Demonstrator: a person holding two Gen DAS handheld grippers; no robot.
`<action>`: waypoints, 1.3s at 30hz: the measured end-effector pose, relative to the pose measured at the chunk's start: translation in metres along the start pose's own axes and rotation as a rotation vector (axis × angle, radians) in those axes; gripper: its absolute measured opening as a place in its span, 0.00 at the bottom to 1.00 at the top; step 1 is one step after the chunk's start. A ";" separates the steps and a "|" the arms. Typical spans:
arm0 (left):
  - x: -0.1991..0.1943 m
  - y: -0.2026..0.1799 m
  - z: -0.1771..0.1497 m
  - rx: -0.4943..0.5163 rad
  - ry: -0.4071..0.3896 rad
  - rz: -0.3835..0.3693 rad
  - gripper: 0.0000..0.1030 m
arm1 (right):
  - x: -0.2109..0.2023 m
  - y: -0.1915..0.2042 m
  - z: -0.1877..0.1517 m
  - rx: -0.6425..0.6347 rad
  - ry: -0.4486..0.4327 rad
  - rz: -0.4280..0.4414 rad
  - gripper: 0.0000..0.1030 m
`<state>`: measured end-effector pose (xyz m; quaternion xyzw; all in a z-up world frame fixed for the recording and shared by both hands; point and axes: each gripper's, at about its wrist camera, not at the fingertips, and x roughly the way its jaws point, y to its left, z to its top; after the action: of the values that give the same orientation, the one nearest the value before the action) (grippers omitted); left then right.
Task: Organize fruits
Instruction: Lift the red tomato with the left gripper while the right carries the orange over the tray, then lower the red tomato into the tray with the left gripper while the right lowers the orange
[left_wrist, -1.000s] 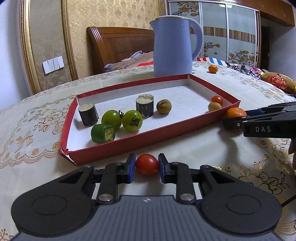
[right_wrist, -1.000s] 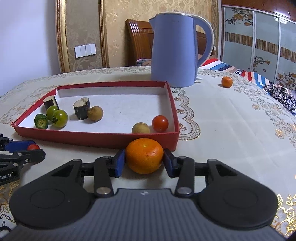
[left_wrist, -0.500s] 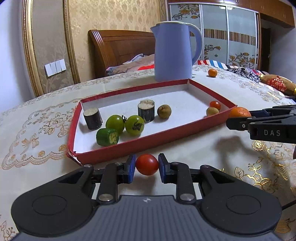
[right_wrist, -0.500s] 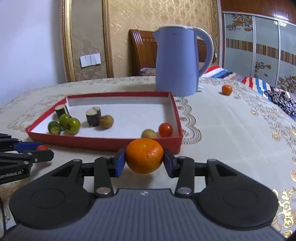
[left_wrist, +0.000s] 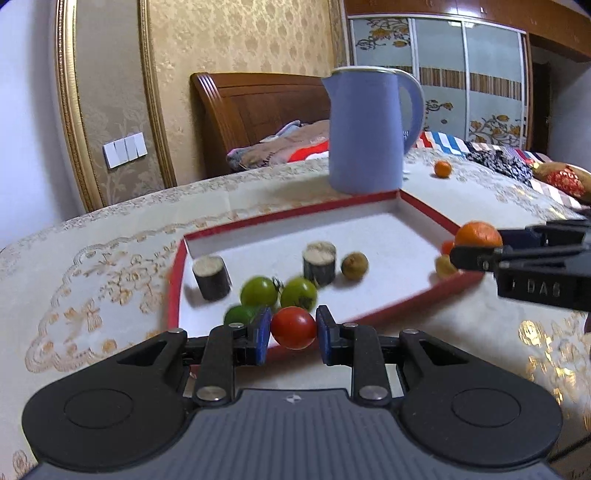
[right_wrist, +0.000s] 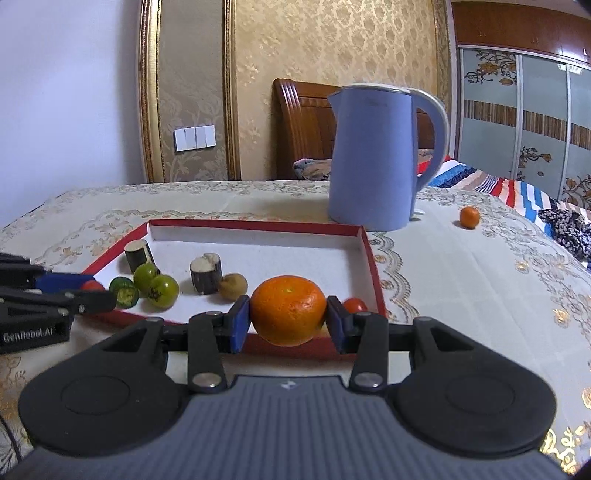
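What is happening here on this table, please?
A person is sorting fruit with two handheld grippers. The left gripper is shut on a small red tomato, and the right gripper is shut on a round orange mandarin. Both are held near the front edge of the shallow red cardboard tray, which already holds other fruit.

two green tomatoes (left_wrist: 259, 291), two oranges (right_wrist: 288, 309)

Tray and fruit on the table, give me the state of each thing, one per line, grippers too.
Left gripper: shut on red tomato.
Right gripper: shut on orange.
Red tray: open-topped, flat on table, part filled.
Blue kettle: upright, lid closed.
Small orange: loose on the tablecloth, outside the tray.
Two green tomatoes: whole, in tray.
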<state>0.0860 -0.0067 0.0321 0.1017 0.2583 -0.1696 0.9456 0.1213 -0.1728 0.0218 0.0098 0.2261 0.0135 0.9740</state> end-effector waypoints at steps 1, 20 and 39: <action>0.003 0.001 0.004 0.002 -0.002 0.009 0.25 | 0.004 0.001 0.002 -0.001 0.000 -0.001 0.40; 0.070 0.020 0.034 -0.037 0.013 0.112 0.25 | 0.073 0.001 0.020 0.024 0.060 -0.003 0.40; 0.102 0.021 0.033 -0.037 0.057 0.137 0.25 | 0.111 -0.004 0.018 0.068 0.129 -0.031 0.40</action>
<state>0.1912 -0.0234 0.0088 0.1066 0.2807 -0.0968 0.9489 0.2286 -0.1731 -0.0110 0.0386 0.2886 -0.0089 0.9566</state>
